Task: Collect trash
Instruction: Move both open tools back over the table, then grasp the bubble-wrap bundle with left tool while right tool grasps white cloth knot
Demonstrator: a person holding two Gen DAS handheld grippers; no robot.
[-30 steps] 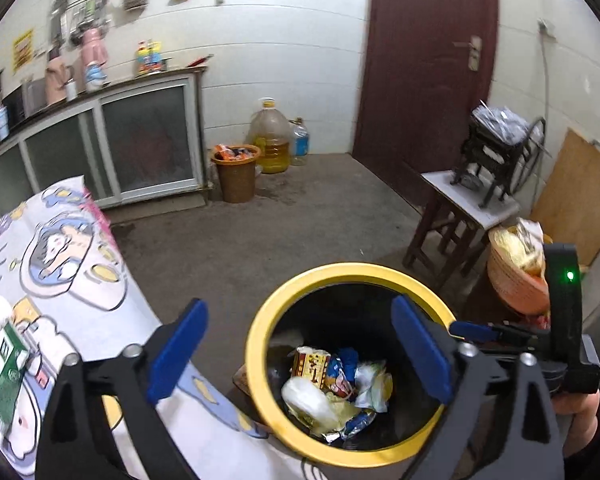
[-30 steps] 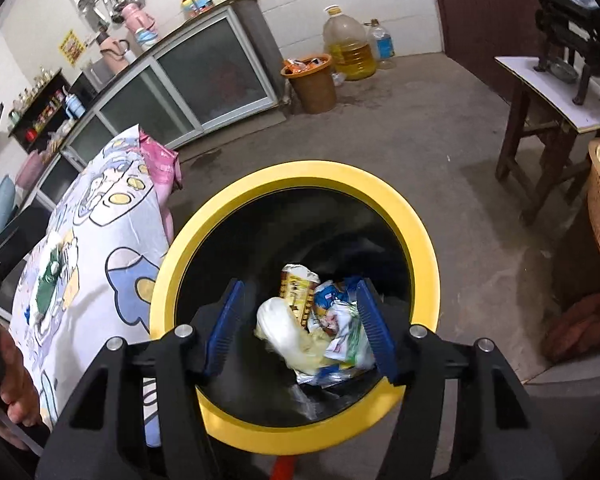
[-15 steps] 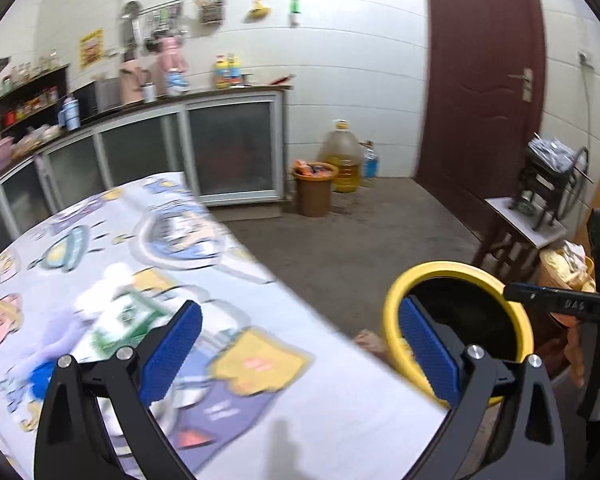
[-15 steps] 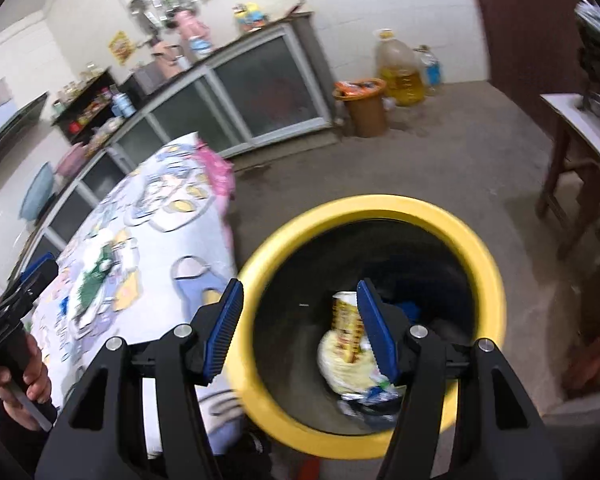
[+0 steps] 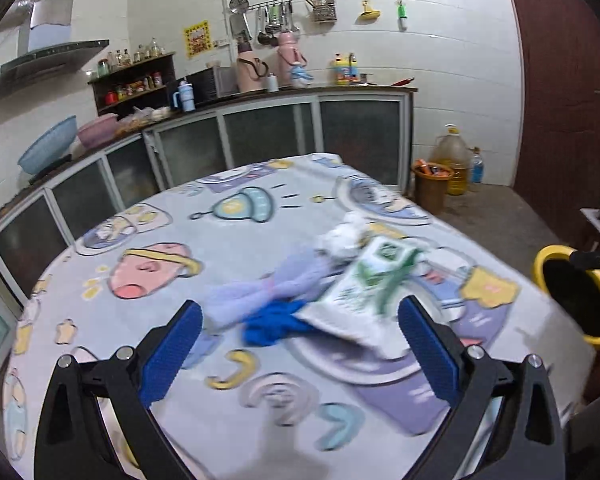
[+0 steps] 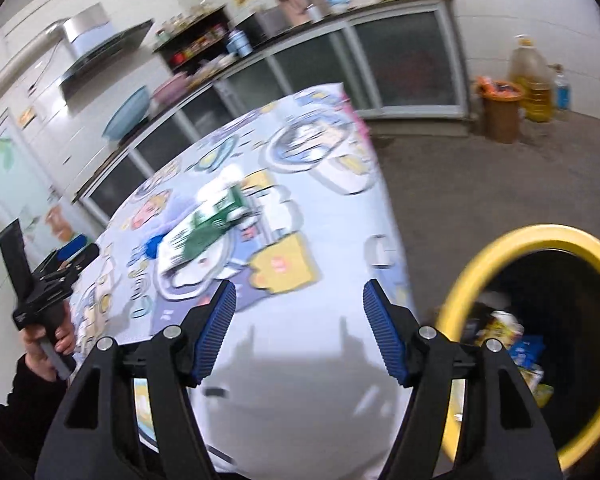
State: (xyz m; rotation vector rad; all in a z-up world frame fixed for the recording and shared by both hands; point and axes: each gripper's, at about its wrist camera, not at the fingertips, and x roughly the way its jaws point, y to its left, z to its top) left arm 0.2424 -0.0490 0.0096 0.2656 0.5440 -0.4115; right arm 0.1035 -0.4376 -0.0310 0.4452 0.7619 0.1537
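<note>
Left gripper [image 5: 300, 344] gapes wide, empty, over the surface's [image 5: 228, 248] carton [image 5: 364, 292] — right gripper [image 6: 299, 330] is opening, empty.

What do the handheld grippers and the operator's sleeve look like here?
Both the left gripper and the right gripper have matte black triangular cut-out finger frames, silver pivot bolts and ribbed blue pads. The left one has a black handle; a dark sleeve covers that wrist.

White tiled walls [image 5: 440, 60] enclosed the room. Glass-fronted cabinets [image 5: 268, 136] ran across mid-frame beneath a cluttered counter [image 5: 300, 90]. A range hood [image 5: 48, 64] hung upper left, a dark red door [image 5: 568, 92] stood right, above concrete floor [image 6: 480, 184].
</note>
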